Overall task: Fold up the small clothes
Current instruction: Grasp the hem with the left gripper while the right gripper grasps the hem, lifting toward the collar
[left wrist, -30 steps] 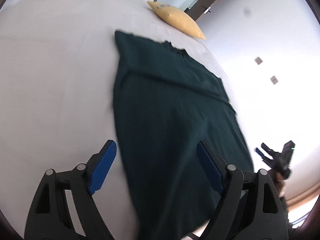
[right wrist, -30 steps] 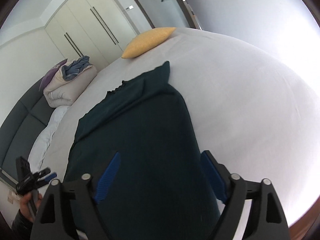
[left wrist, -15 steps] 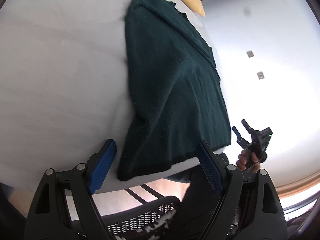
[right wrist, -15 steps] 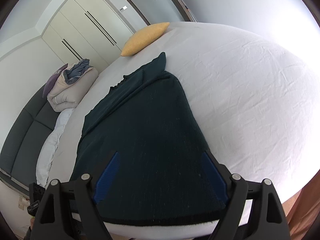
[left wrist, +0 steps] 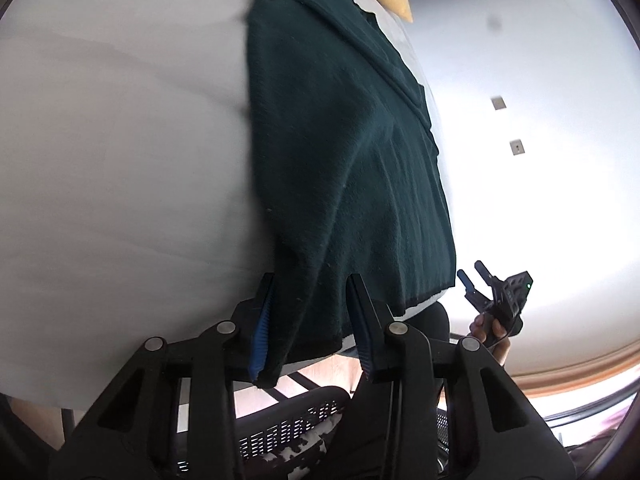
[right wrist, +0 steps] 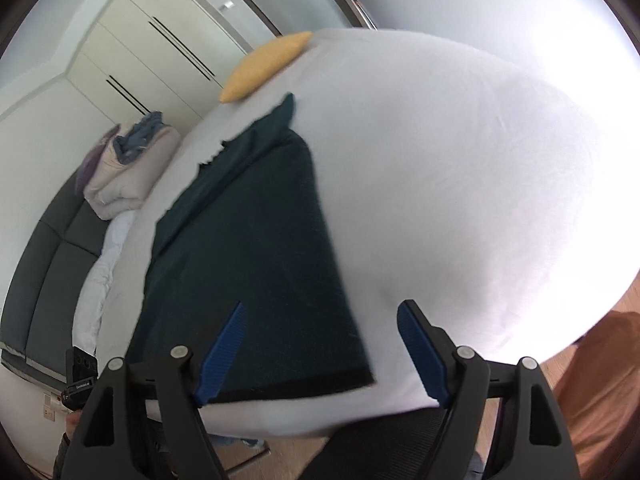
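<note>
A dark green knit garment [left wrist: 340, 128] lies spread on the white sheet [left wrist: 120, 140], its black-trimmed hem at the near edge. My left gripper [left wrist: 312, 320] has its jaws partly closed around the garment's near left hem corner, which bunches up between the blue pads. In the right wrist view the garment [right wrist: 248, 240] lies flat, and my right gripper [right wrist: 320, 352] is open over its near right hem corner [right wrist: 360, 376], apart from the cloth. The right gripper [left wrist: 476, 280] also shows in the left wrist view, beyond the hem.
A yellow pillow [right wrist: 264, 64] lies at the far end of the sheet. Folded bedding [right wrist: 128, 172] sits on a dark sofa [right wrist: 52, 260] to the left. A mesh chair [left wrist: 296, 420] stands below the near edge. White wardrobes [right wrist: 160, 52] stand behind.
Both grippers have drawn back to the near hem. The left jaws have narrowed around the left hem corner, and the cloth there has bunched and lifted. The right gripper stays open.
</note>
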Motion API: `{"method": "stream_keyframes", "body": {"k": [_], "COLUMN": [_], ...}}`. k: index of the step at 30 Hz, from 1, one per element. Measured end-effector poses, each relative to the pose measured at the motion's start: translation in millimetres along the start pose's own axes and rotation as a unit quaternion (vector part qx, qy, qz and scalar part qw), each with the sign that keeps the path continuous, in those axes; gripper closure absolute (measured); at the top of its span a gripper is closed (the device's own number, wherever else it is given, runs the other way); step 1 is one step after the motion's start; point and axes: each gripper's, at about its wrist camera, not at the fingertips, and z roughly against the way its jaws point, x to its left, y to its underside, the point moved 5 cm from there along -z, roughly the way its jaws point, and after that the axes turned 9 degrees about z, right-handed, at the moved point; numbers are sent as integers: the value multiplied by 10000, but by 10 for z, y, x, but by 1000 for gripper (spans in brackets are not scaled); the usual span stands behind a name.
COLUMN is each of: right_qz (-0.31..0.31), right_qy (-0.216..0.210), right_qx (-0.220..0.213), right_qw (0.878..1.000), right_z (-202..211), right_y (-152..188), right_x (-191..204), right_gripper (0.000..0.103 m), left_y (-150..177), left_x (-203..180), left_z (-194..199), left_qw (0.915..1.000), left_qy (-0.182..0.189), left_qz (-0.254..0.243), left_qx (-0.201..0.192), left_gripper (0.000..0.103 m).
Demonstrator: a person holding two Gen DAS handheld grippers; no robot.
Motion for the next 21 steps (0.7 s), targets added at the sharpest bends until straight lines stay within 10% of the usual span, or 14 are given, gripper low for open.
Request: {"method": "stream_keyframes", "body": {"k": [10,18,21], "right_qz": [-123,18,65], "right_qy": [-276,-594,-634], "right_qx": [505,864,863], "right_qw": [9983,9945,9942], "right_z": [-169,-258,-255], "right_y": [89,163,191], "right_x": [-86,33,67], "right_gripper": [36,86,90], "left_y": [-40,77,111], "left_x": [-7,-18,-3], "left_z": [-65,-45,-19], "left_qw": [10000,9997,9996], "left_qy": [-15,-100,-91], "left_qz": [14,-208,-270], "left_qx": [-19,-81,-72], "left_gripper": [90,95,96]}}
